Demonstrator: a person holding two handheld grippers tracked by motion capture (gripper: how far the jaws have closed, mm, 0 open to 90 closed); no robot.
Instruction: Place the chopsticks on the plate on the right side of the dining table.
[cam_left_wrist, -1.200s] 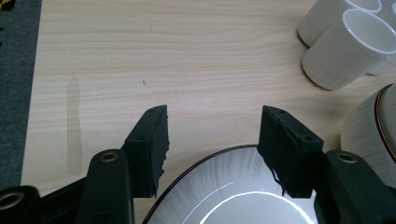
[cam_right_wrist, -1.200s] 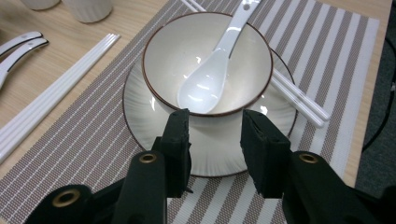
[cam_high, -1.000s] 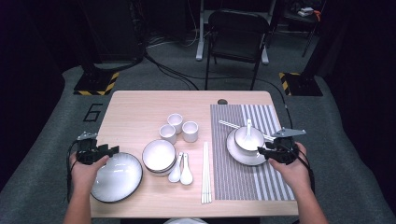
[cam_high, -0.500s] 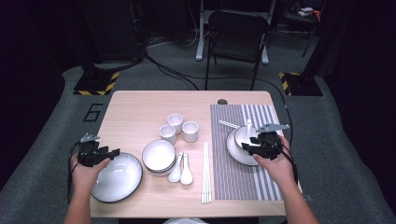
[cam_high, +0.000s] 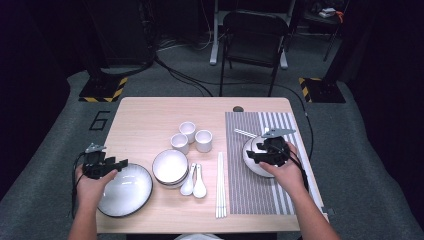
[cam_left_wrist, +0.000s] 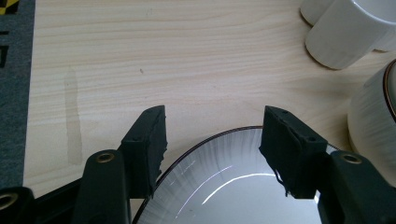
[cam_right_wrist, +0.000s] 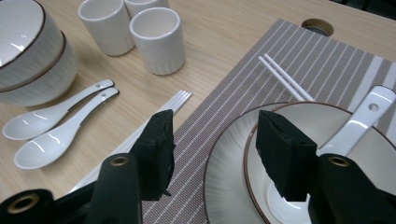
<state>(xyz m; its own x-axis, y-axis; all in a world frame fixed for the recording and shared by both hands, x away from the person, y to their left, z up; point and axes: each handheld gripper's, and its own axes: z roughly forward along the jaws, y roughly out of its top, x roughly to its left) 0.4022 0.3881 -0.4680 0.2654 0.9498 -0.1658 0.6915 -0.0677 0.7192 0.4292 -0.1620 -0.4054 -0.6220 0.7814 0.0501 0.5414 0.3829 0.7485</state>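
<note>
On the pale wooden table's right edge, the right gripper (cam_right_wrist: 212, 151), jaws just widening, straddles the white ribbed bowl (cam_right_wrist: 261, 158)'s rim and might knock the spoon (cam_right_wrist: 359, 123) inside.

Bare wood lay open across the table's (cam_high: 145, 120) far left. Cups (cam_high: 191, 136), stacked bowls (cam_high: 170, 167), spoons (cam_high: 194, 181) and chopsticks (cam_high: 220, 185) crowded the middle (narrow lanes only). Striped mat's (cam_high: 260, 195) near end stood free.

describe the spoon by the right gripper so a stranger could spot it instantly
Start at the striped placemat on the table's right half. A plate there carries a bowl, and the white spoon lies in that bowl. The other two spoons lie on bare wood.
</note>
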